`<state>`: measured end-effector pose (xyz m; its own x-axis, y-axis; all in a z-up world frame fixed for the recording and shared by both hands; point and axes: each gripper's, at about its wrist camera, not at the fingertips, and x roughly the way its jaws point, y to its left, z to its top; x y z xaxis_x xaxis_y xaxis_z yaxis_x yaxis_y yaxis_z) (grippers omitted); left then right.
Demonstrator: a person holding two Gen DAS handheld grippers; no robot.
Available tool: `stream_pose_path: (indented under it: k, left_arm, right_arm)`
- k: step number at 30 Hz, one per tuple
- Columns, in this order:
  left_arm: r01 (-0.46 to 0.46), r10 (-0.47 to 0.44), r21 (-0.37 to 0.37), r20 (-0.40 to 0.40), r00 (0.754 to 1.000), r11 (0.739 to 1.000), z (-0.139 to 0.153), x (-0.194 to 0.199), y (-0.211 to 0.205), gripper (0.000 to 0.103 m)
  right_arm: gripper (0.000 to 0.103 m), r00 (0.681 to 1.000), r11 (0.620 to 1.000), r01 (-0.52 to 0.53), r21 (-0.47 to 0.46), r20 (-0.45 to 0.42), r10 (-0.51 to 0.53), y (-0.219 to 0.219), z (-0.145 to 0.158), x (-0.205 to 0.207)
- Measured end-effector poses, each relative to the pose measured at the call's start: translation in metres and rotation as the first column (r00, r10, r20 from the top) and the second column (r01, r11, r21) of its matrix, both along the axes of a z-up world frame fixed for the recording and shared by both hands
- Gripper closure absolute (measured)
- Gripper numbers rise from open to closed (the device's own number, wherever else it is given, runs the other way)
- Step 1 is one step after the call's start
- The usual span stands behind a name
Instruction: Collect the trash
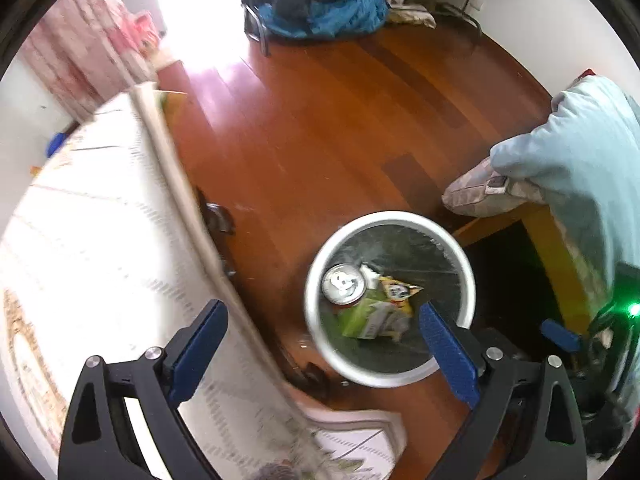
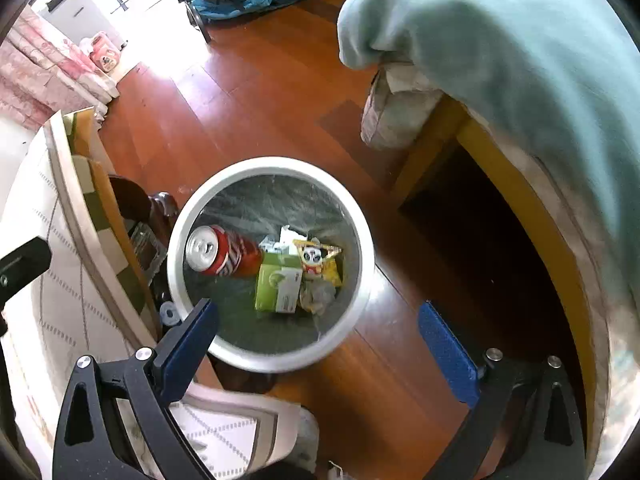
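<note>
A round white trash bin [image 1: 390, 219] with a dark liner stands on the wooden floor; it also shows in the right wrist view [image 2: 272, 166]. Inside lie a red soda can [image 2: 222, 254], a green carton [image 2: 278, 286], a yellow snack wrapper [image 2: 320, 260] and crumpled paper [image 2: 318, 298]. The can [image 1: 344, 284] and carton [image 1: 374, 316] show in the left view too. My left gripper [image 1: 320, 340] is open and empty, above the table edge beside the bin. My right gripper [image 2: 318, 340] is open and empty, above the bin's near rim.
A table with a white patterned cloth [image 1: 100, 240] lies left of the bin [image 2: 60, 300]. A bed with a light blue blanket [image 2: 520, 60] and yellow wooden frame [image 2: 520, 184] is on the right. Blue clothes [image 1: 320, 12] are piled far back. Pink curtains [image 1: 80, 72] hang far left.
</note>
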<state>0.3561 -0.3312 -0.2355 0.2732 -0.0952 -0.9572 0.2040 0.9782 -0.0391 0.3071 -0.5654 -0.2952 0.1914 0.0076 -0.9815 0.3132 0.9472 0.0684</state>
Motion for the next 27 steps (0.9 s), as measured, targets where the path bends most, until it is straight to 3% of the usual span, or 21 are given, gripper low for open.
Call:
stream_pose_path:
  k: [5,10,16,21,27]
  left_arm:
    - [-0.036,0.035,0.024,0.067,0.997,0.999,0.033,-0.05,0.03,0.006]
    - [-0.07,0.067,0.02,0.117,0.991,0.997,0.082,-0.105,0.049,0.006]
    - [-0.052,0.062,-0.06,0.181,0.982,0.997,0.157,-0.169,0.06,0.006]
    - [0.01,0.022,-0.128,0.245,0.969,0.992,0.216,-0.212,0.065,0.006]
    - [0.065,0.003,-0.2,0.324,0.946,0.978,0.27,-0.261,0.076,0.006]
  right_arm:
    - [0.002,0.998,1.0,-0.026,-0.013,0.053,0.027,0.011,0.041,-0.038]
    - [0.002,0.989,0.997,-0.08,0.011,0.129,0.078,0.026,0.107,-0.09]
    - [0.002,0.962,0.988,-0.153,0.036,0.235,0.14,0.035,0.201,-0.158]
    - [0.002,0.921,0.979,-0.197,0.046,0.351,0.169,0.04,0.287,-0.215]
    - [0.002,0.873,0.968,-0.24,0.071,0.452,0.183,0.053,0.36,-0.273]
